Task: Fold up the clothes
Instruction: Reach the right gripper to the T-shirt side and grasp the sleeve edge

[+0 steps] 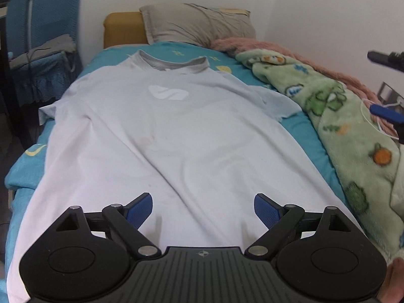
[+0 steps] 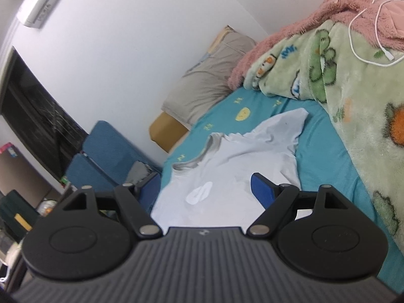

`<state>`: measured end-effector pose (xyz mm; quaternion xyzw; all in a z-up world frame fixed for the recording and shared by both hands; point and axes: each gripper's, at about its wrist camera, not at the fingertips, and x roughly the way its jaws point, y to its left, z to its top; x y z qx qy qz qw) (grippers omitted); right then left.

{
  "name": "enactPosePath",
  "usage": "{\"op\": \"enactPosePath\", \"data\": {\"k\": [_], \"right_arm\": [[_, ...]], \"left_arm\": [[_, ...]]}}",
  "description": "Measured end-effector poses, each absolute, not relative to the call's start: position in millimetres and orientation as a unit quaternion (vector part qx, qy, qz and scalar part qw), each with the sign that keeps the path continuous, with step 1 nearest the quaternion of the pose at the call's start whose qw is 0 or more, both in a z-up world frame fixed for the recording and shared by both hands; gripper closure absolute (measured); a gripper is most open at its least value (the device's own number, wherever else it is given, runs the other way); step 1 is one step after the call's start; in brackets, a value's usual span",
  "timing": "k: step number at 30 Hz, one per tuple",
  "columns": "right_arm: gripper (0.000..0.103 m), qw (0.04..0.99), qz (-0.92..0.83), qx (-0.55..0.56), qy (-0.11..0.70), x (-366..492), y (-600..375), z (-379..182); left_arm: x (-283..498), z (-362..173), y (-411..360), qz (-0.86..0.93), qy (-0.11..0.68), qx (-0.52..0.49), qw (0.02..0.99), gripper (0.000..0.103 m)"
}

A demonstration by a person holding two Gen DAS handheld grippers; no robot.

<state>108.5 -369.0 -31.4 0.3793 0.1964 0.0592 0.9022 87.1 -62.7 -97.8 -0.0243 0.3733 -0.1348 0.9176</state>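
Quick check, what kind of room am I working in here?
Most likely a bedroom: the white T-shirt lies spread on a bed with a teal sheet, a grey pillow at the head and a green fleece blanket alongside.

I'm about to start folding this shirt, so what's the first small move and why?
Probably lower the left gripper onto the hem of the T-shirt and close on it. The shirt lies flat, face up on the bed; both grippers are open and empty, and the right gripper hovers above the chest.
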Motion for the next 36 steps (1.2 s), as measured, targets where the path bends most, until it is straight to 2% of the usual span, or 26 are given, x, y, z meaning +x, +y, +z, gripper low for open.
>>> {"op": "enactPosePath", "data": {"k": [9,13,19,24,31,36], "right_arm": [[0.021,0.863,0.057,0.442,0.237,153,-400,-61],[0.022,0.812,0.026,0.529,0.247,179,-446,-97],[0.022,0.775,0.018,0.58,0.252,224,-478,-148],[0.022,0.767,0.022,0.586,0.26,273,-485,-174],[0.024,0.765,0.012,0.595,0.248,333,-491,-208],[0.024,0.793,0.0,0.56,0.24,357,-492,-205]], "left_arm": [[91,-112,-49,-0.08,0.393,-0.062,0.914,0.009],[93,-115,-51,-0.07,0.392,-0.067,0.915,0.008],[100,-124,-65,-0.075,0.387,-0.049,0.918,0.008],[112,-134,-73,-0.082,0.387,-0.041,0.917,0.008],[127,-145,-65,-0.083,0.407,-0.08,0.906,0.007],[132,-147,-64,-0.079,0.405,-0.09,0.906,0.005]]}}
